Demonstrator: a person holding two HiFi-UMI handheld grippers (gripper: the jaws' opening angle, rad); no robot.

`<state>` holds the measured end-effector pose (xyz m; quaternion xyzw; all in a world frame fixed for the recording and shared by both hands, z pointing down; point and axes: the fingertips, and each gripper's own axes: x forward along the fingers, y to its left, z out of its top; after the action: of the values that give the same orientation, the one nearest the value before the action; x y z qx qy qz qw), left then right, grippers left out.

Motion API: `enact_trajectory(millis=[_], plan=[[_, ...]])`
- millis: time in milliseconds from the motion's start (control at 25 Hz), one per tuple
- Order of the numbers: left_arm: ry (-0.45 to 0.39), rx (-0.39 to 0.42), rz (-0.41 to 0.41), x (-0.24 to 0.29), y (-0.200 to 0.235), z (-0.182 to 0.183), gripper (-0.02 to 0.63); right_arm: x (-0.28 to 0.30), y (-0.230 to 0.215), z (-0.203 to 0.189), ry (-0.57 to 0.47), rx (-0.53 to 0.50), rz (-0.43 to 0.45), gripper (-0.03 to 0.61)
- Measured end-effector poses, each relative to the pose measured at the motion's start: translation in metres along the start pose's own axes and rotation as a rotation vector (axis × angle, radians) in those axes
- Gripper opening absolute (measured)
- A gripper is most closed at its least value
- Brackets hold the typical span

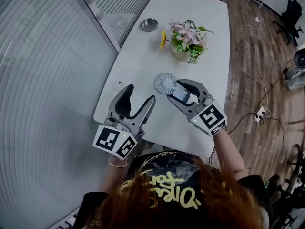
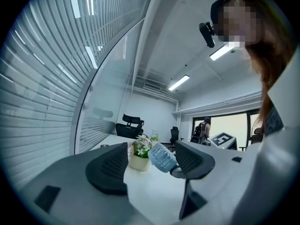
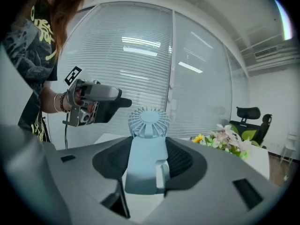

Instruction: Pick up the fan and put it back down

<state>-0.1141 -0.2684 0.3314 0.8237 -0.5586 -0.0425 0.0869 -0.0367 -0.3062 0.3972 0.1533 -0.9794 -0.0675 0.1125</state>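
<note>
While the right gripper [image 1: 174, 90] has the fan [image 1: 166, 83] at centre frame in the head view, it hangs over the bench [image 1: 143, 56], just below the flower pot [image 1: 188, 42]. From the left gripper view it looks clear of the surface, tilted.

Handling, my read: small plastic handheld fan, so light and stiff. The smooth body is probably a bit slippery. The thin grille slats on the round head are the weak spot. Hold it by the flat handle, never the head, which is how it's held now.

Right fingers [image 3: 185, 156]: partly apart and clamped on both sides of the handle, pads against it. The head pokes out past the tips.

Left gripper [image 1: 141, 93], lower left of centre: fingers [image 2: 110, 168] spread wide with nothing in them. The fan only shows through the gap, well beyond the tips. It's idle beside the right one, not touching the fan.

For the put-down I'd expect a light touch to be enough. The narrow base may tip if it's stood upright.
</note>
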Motion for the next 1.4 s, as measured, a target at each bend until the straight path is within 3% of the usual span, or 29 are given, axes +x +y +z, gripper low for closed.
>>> enact_trajectory(millis=[360, 520, 840, 1400], plan=[[-0.025, 0.019, -0.096, 0.018, -0.019, 0.017, 0.310, -0.042, -0.021, 0.043, -0.151, 0.049, -0.173, 0.218], [-0.029, 0.022, -0.129, 0.026, -0.026, 0.019, 0.310, -0.059, -0.031, 0.049, -0.210, 0.132, -0.229, 0.218], [-0.009, 0.040, -0.184, 0.039, -0.041, 0.011, 0.310, -0.092, -0.041, 0.055, -0.291, 0.157, -0.344, 0.218], [0.004, 0.054, -0.207, 0.050, -0.051, 0.004, 0.305, -0.119, -0.044, 0.057, -0.369, 0.149, -0.401, 0.218]])
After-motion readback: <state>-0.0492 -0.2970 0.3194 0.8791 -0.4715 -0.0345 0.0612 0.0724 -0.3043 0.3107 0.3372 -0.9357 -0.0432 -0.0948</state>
